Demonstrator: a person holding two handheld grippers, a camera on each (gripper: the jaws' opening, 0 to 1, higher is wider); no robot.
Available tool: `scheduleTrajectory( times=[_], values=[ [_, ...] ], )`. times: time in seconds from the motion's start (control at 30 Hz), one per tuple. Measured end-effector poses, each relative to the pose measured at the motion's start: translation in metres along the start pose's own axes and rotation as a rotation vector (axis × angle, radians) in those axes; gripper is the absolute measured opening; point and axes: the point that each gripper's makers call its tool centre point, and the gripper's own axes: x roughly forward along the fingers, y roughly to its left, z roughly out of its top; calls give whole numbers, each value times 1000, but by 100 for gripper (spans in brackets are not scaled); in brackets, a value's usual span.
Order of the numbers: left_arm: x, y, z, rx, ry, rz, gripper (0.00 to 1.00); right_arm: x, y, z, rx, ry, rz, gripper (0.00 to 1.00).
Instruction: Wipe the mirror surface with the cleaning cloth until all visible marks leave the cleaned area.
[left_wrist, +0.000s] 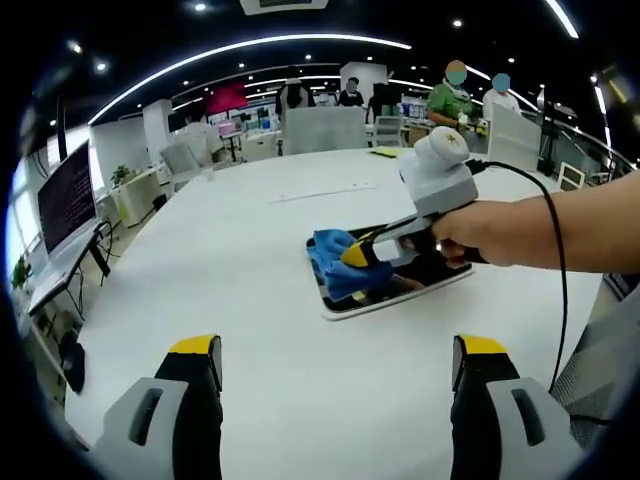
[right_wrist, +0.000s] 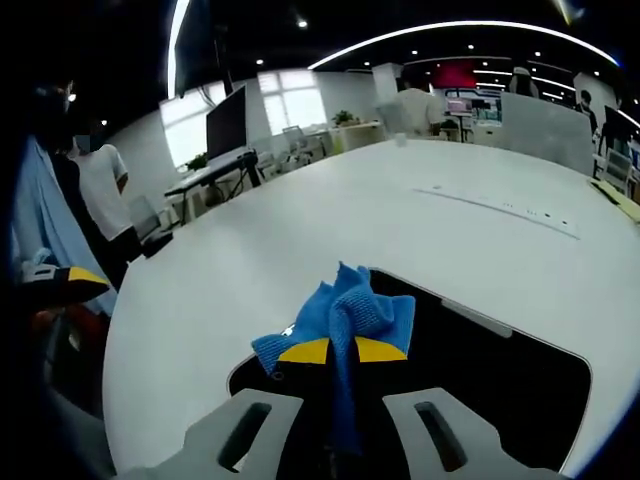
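A rectangular mirror (left_wrist: 420, 283) with a white frame lies flat on the white table (left_wrist: 250, 290). My right gripper (left_wrist: 356, 256), held by a hand, comes in from the right and is shut on a blue cleaning cloth (left_wrist: 335, 262), which rests on the mirror's left end. In the right gripper view the cloth (right_wrist: 345, 315) bunches out between my shut right gripper (right_wrist: 341, 352), over the dark mirror (right_wrist: 490, 380). My left gripper (left_wrist: 338, 368) stands open above the table, nearer than the mirror, with nothing between its fingers.
A monitor (left_wrist: 66, 196) on a desk stands off the table's left side. Chairs and people are beyond the far edge. A yellow paper (left_wrist: 386, 152) and a thin strip (left_wrist: 325, 191) lie on the far part of the table.
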Motion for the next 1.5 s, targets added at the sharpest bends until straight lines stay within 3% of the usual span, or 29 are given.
scheduleTrajectory(
  times=[1.5],
  values=[
    [-1,-4,0,4,2,-14,95,-13,25,-15,6,1,27,3]
  ],
)
